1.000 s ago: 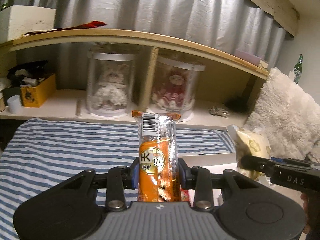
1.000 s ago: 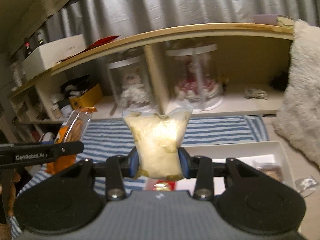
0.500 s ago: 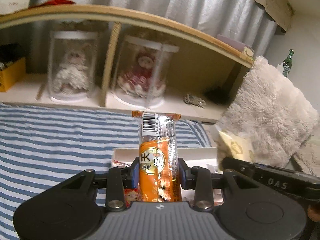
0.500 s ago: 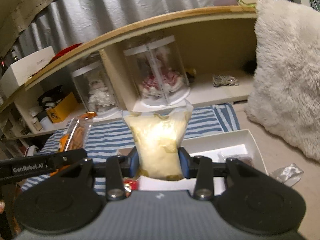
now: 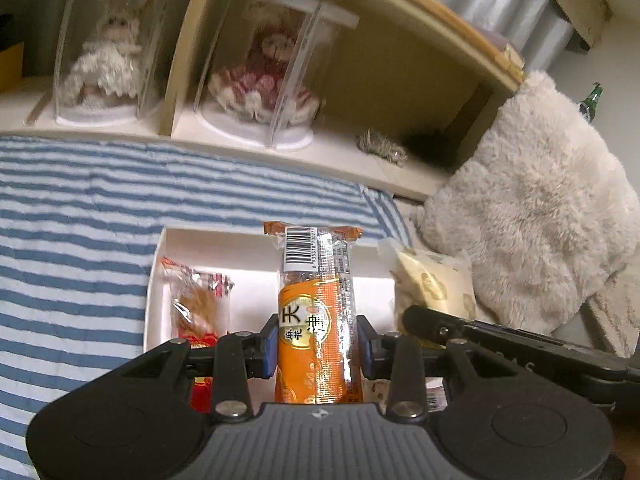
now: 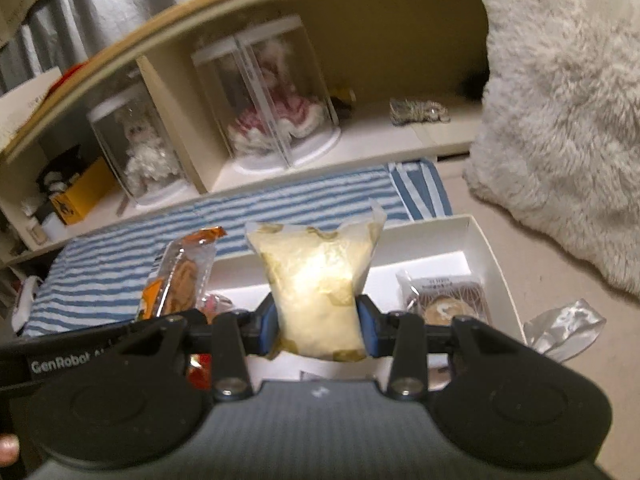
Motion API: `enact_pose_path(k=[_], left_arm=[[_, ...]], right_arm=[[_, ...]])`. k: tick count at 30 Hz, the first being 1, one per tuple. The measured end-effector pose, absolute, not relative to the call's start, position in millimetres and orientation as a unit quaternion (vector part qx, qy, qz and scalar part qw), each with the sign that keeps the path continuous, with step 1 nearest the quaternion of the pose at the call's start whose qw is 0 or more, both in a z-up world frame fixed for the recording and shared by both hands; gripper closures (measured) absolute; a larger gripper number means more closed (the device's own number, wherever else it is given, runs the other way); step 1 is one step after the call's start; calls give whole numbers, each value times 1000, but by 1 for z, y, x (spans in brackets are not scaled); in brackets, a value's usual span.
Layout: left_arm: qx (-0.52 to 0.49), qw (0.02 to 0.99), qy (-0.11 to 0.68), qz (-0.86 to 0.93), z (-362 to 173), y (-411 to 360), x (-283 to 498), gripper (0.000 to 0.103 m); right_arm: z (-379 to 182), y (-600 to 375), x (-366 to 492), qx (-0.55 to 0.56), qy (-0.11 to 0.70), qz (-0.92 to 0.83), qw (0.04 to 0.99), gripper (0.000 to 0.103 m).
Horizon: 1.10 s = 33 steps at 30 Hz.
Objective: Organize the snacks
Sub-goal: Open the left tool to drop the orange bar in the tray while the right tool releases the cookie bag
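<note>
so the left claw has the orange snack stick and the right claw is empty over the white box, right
Not quite. The left claw does hold the orange snack stick, but the right claw is not empty: the right wrist view shows it shut on a pale yellow snack bag over the white box.

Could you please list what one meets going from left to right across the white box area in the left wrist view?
Red snack packet → orange snack packet in the left gripper → pale yellow snack bag → fluffy cushion.
</note>
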<state>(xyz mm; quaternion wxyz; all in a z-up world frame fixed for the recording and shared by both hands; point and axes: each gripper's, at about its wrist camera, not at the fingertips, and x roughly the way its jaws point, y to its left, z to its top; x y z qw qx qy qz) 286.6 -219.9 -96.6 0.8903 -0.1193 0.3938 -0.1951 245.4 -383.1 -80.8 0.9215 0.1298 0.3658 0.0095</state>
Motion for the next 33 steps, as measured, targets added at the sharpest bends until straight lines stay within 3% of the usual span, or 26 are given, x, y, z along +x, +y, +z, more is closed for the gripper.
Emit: enact_pose_path(k=[13, 17, 19, 21, 33], left_arm=[[-148, 883, 408, -176, -129, -217, 312, 63], [-126, 885, 415, -170, -133, -223, 315, 50], [-117, 884, 420, -170, -134, -224, 315, 42], [-113, 884, 421, -170, -134, -223, 313, 39], [-81, 886, 425, -168, -122, -212, 301, 38]], right_arm=[[-123, -386, 278, 128, 400, 4, 908, 56], [-128, -388, 280, 146, 375, 9, 915, 52], [-129, -391, 281, 154, 371, 3, 916, 44], [-128, -394, 281, 153, 377, -4, 914, 43], [-120, -395, 269, 139, 397, -10, 907, 41]])
